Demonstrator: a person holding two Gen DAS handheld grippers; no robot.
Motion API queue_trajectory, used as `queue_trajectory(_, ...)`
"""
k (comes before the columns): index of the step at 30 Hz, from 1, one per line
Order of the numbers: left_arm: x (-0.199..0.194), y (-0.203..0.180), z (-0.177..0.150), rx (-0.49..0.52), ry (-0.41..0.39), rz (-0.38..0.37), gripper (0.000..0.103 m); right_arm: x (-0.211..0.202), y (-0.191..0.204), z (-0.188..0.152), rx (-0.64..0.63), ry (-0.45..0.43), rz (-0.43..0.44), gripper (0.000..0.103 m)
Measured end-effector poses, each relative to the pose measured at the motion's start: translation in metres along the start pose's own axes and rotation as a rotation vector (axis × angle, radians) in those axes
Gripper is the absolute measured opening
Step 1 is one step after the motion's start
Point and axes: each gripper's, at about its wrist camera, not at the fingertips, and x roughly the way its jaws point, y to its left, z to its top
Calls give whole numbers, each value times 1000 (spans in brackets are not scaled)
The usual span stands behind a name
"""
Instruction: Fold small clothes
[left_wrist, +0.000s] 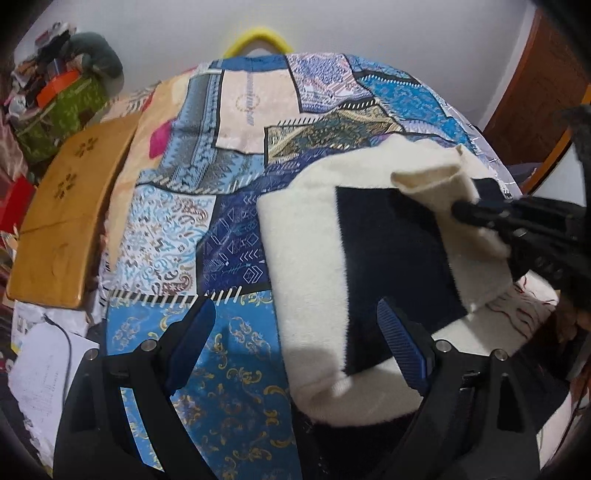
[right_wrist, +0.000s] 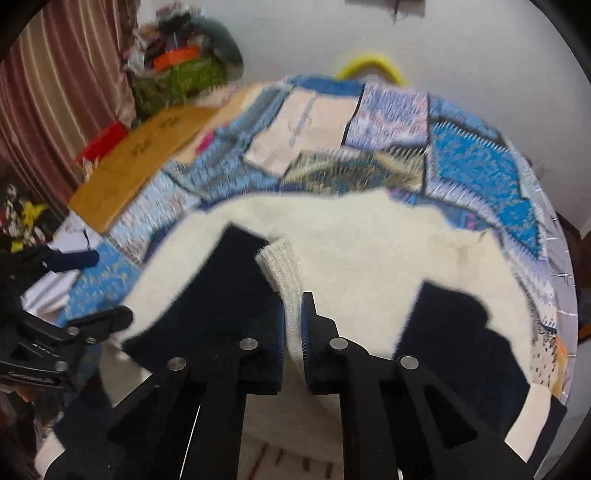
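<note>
Nearest in the left wrist view: left gripper (left_wrist: 295, 343), its two blue-padded fingers (left_wrist: 192, 343) spread wide, nothing between them, hovering over the near-left edge of the one garment in sight, a cream and navy sweater (left_wrist: 306, 236).

In the right wrist view: right gripper (right_wrist: 293, 332) clenched on the ribbed cream cuff (right_wrist: 282, 273), the knit pinched tight between both pads and rising away from the camera. Same cuff seen in the left view as a cream tube (left_wrist: 439, 181) lifted off the sweater body, held at the right by the right gripper (left_wrist: 469, 214) coming in from that side.

Sweater spread flat over the near-right part of a patchwork bedspread (left_wrist: 207, 206), blue, cream and gold. Long axis running near to far in the left view, tilting slightly right as it recedes. Two navy panels counted in the right view, one left of the cuff (right_wrist: 221, 295), one at right (right_wrist: 454, 332); only one navy panel (left_wrist: 388, 266) clear in the left view.

Shown only in the right view: striped curtain (right_wrist: 62, 99) at far left, blur over most of the scene. Shown only in the left view: papers and a cable (left_wrist: 55, 354) at near left.

Farther, left of the bedspread: one wooden board (left_wrist: 66, 206). Beyond it, a green box (left_wrist: 59, 110) heaped with clutter. Farthest, one yellow loop (left_wrist: 258, 37) against the white wall.
</note>
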Motion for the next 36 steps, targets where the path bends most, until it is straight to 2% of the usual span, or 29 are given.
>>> queue_trajectory(8, -25, -17, 1, 11, -22, -1, 90, -86, -26, 4, 55, -192, -43, 7)
queue_trajectory(16, -45, -38, 0, 24, -35, 6, 90, -137, -75, -13, 152, -264, -104, 7)
queue_trajectory(25, -51, -64, 0, 53, -18, 11, 90, -157, -125, -53, 266, -238, -122, 7)
queue_trajectory(36, -43, -87, 3, 106, 18, 26, 90, -134, -166, -110, 388, -122, -95, 7)
